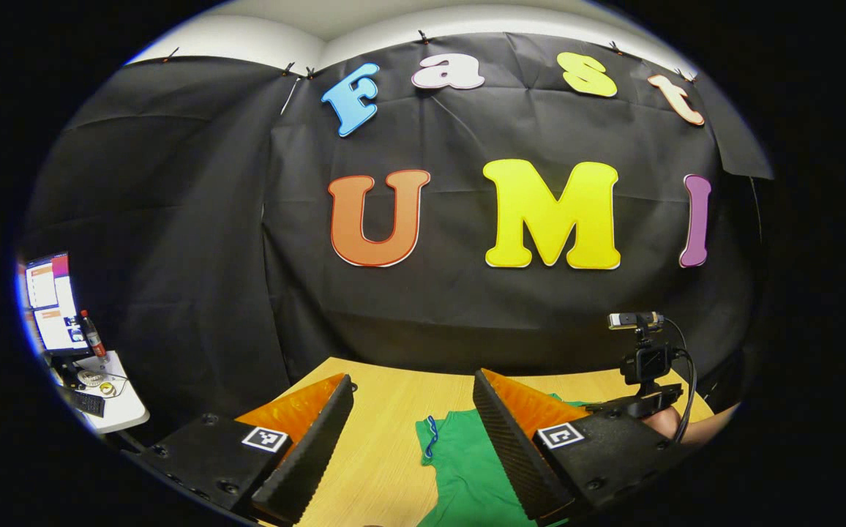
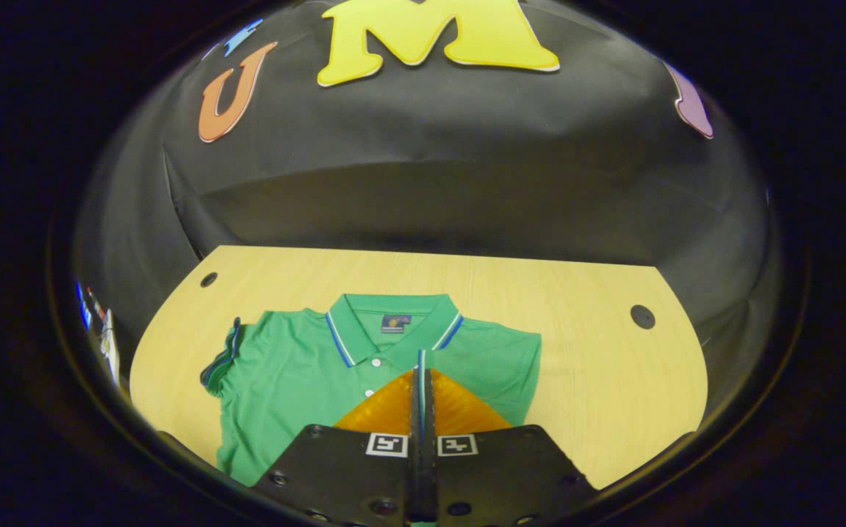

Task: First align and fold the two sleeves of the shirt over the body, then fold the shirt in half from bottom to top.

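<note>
A green polo shirt [image 2: 284, 373] lies flat on the wooden table [image 2: 599, 380], collar [image 2: 394, 315] toward the far wall. Its left sleeve [image 2: 219, 360], trimmed in blue, sticks out sideways. My right gripper [image 2: 421, 375] is shut above the chest, with the striped cuff of the other sleeve pinched between its fingers and drawn over the body. In the left gripper view, my left gripper [image 1: 412, 380] stands open over the table, with the blue-trimmed sleeve edge [image 1: 430, 433] and green cloth [image 1: 470, 468] low between its fingers. The right gripper's camera mount [image 1: 646, 362] and a hand [image 1: 675, 426] show beyond.
The table has two dark cable holes [image 2: 208, 279] [image 2: 642, 316] near its far corners. Bare wood lies right of the shirt. A white side desk [image 1: 119, 410] with a monitor [image 1: 50, 304] and a bottle [image 1: 91, 334] stands off to the left.
</note>
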Available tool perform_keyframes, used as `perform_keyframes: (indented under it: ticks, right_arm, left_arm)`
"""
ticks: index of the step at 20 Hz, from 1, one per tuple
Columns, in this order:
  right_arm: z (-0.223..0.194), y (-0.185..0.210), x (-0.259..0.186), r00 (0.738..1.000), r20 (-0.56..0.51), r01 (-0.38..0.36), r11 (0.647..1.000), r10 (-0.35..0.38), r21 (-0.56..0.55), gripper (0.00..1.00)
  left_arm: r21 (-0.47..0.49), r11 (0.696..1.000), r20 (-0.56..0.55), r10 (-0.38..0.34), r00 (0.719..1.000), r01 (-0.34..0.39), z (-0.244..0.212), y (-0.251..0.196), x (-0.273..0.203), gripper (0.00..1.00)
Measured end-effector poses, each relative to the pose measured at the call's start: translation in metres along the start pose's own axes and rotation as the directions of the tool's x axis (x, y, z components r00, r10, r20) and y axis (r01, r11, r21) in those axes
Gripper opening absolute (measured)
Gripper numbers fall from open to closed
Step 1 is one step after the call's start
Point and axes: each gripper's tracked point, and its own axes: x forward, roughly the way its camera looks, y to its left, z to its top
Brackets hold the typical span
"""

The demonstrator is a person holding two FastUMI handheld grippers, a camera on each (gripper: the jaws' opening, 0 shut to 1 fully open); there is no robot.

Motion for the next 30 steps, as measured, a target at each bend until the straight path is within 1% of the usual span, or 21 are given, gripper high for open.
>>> perform_keyframes:
  ticks: [1, 3, 5, 7, 12, 14, 17, 18, 21, 22, 25, 27, 30]
  right_arm:
    - [0.002, 0.002, -0.003, 1.0, 0.006, -0.002, 1.0, 0.002, -0.006, 0.02]
    - [0.007, 0.003, -0.015, 1.0, 0.03, 0.001, 1.0, -0.001, -0.011, 0.3]
    - [0.014, 0.0, -0.031, 0.998, 0.065, 0.017, 1.0, -0.017, -0.001, 0.64]
    - [0.02, -0.003, -0.057, 0.994, 0.104, 0.035, 0.999, -0.034, -0.002, 0.98]
    - [0.033, -0.011, -0.127, 0.977, 0.203, 0.081, 0.994, -0.066, -0.068, 0.98]
    - [0.03, -0.015, -0.172, 0.969, 0.232, 0.104, 0.992, -0.086, -0.065, 0.96]
    - [0.024, -0.021, -0.21, 0.961, 0.255, 0.123, 0.992, -0.111, -0.033, 0.97]
    - [0.02, -0.022, -0.22, 0.962, 0.248, 0.122, 0.992, -0.113, -0.02, 0.95]
    - [0.012, -0.033, -0.241, 0.96, 0.241, 0.145, 0.989, -0.14, -0.003, 0.95]
    - [0.01, -0.038, -0.247, 0.959, 0.24, 0.158, 0.987, -0.153, -0.001, 0.95]
    - [-0.001, -0.042, -0.252, 0.964, 0.208, 0.162, 0.986, -0.165, 0.03, 0.95]
    - [-0.01, -0.047, -0.253, 0.966, 0.183, 0.179, 0.983, -0.183, 0.041, 0.95]
    - [-0.019, -0.043, -0.258, 0.974, 0.147, 0.168, 0.984, -0.175, 0.058, 0.95]
  left_arm:
    - [0.002, 1.0, 0.001, -0.005, 1.0, 0.005, 0.0, 0.002, 0.001, 1.0]
    - [0.0, 1.0, -0.006, -0.023, 1.0, 0.023, -0.005, 0.004, 0.005, 1.0]
    - [-0.012, 0.999, -0.024, -0.053, 0.998, 0.053, -0.014, 0.003, 0.013, 1.0]
    - [-0.017, 0.996, -0.052, -0.09, 0.995, 0.089, -0.028, 0.001, 0.021, 1.0]
    - [-0.018, 0.985, -0.148, -0.172, 0.974, 0.171, -0.081, -0.006, 0.057, 1.0]
    - [-0.027, 0.979, -0.204, -0.205, 0.957, 0.204, -0.112, -0.011, 0.079, 1.0]
    - [-0.058, 0.977, -0.267, -0.214, 0.94, 0.206, -0.145, -0.012, 0.105, 1.0]
    - [-0.06, 0.977, -0.288, -0.213, 0.934, 0.204, -0.156, -0.011, 0.112, 1.0]
    - [-0.069, 0.977, -0.347, -0.211, 0.914, 0.2, -0.187, -0.01, 0.134, 1.0]
    - [-0.078, 0.976, -0.37, -0.216, 0.904, 0.201, -0.198, -0.012, 0.14, 1.0]
    - [-0.093, 0.975, -0.434, -0.223, 0.873, 0.203, -0.232, -0.013, 0.154, 1.0]
    - [-0.084, 0.974, -0.459, -0.224, 0.86, 0.209, -0.247, -0.015, 0.165, 1.0]
    - [-0.05, 0.974, -0.49, -0.216, 0.844, 0.22, -0.267, -0.015, 0.179, 1.0]
